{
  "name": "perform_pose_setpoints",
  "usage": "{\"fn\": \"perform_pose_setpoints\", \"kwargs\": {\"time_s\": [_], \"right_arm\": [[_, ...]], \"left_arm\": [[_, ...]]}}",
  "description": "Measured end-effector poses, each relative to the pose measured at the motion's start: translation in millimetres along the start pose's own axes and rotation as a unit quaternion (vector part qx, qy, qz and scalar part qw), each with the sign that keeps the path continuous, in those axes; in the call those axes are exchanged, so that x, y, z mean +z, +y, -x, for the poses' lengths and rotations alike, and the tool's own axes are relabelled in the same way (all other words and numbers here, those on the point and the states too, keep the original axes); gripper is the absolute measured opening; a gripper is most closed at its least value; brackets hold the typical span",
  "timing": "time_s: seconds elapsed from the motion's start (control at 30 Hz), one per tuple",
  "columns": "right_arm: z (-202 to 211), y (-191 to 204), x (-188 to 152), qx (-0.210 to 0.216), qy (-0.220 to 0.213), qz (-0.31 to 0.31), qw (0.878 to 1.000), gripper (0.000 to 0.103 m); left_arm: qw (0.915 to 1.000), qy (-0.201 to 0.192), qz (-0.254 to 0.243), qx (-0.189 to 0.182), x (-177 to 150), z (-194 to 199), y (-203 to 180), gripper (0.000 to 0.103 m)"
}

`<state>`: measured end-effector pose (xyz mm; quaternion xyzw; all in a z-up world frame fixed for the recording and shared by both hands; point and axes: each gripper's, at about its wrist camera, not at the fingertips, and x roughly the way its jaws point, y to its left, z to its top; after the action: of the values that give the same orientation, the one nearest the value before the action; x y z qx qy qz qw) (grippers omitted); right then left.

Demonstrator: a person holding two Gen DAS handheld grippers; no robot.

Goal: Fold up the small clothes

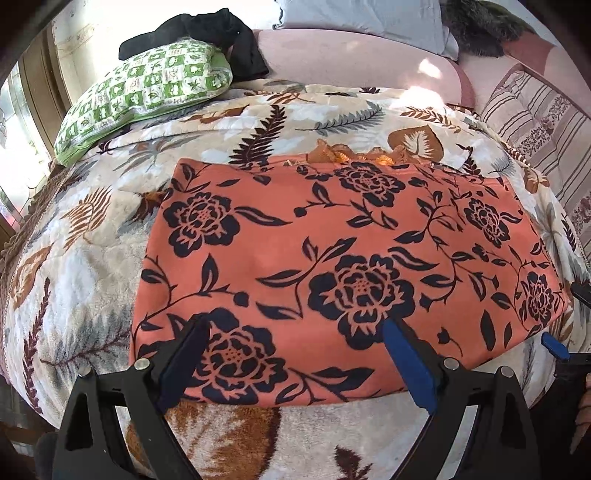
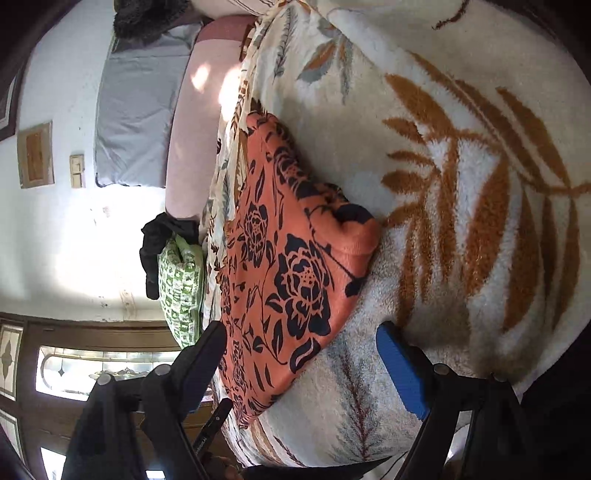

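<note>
Left gripper [image 1: 295, 328] and right gripper [image 2: 299, 332] both hold their fingers spread wide, empty.

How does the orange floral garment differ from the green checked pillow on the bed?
The orange floral garment lies flat with dark flowers; the green checked pillow is plump, patterned in small squares. The garment sits near the grippers, the pillow farther back under black clothing. Both rest on the leaf-print blanket.

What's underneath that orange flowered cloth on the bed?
The orange flowered cloth lies flat on a fluffy leaf-patterned blanket. Whatever sits directly beneath its middle is covered and cannot be seen.
</note>
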<state>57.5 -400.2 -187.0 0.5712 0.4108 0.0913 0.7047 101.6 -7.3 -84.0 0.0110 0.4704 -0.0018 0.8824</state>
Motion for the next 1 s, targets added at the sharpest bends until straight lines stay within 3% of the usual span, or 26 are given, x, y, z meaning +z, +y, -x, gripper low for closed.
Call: {"fn": "perform_pose_setpoints", "kwargs": {"time_s": [0.17, 0.27, 0.33, 0.43, 0.57, 0.7, 0.83, 0.97, 1.0], "right_arm": [[-5, 14, 24, -0.011, -0.016, 0.003, 1.000, 0.086], [-19, 16, 33, -0.008, -0.004, -0.006, 1.000, 0.085], [-17, 28, 33, 0.004, -0.018, 0.023, 1.000, 0.079], [-16, 46, 32, -0.009, -0.037, 0.074, 0.997, 0.079], [-39, 36, 34, -0.040, -0.002, 0.057, 0.998, 0.080], [-41, 49, 30, -0.039, -0.004, 0.095, 0.995, 0.079], [-41, 58, 29, -0.050, -0.011, 0.112, 0.992, 0.079], [-47, 49, 31, -0.061, -0.008, 0.096, 0.993, 0.080], [-48, 49, 31, -0.061, -0.009, 0.097, 0.993, 0.079]], "left_arm": [[0.9998, -0.016, -0.011, -0.008, 17, -5, -13, 0.095], [0.9998, -0.002, -0.017, -0.005, 21, -22, -19, 0.095], [0.9998, 0.005, -0.020, -0.003, 21, -31, -21, 0.095], [0.9999, -0.007, -0.008, -0.006, 23, -32, -21, 0.095], [0.9993, 0.026, -0.027, 0.004, 22, -55, -30, 0.095], [0.9995, 0.024, -0.022, 0.006, 25, -53, -28, 0.098], [0.9998, -0.012, -0.017, 0.005, 32, -34, -26, 0.098], [0.9989, 0.041, -0.021, 0.007, 24, -64, -28, 0.098], [0.9995, 0.027, -0.018, 0.005, 22, -64, -27, 0.101]]}}
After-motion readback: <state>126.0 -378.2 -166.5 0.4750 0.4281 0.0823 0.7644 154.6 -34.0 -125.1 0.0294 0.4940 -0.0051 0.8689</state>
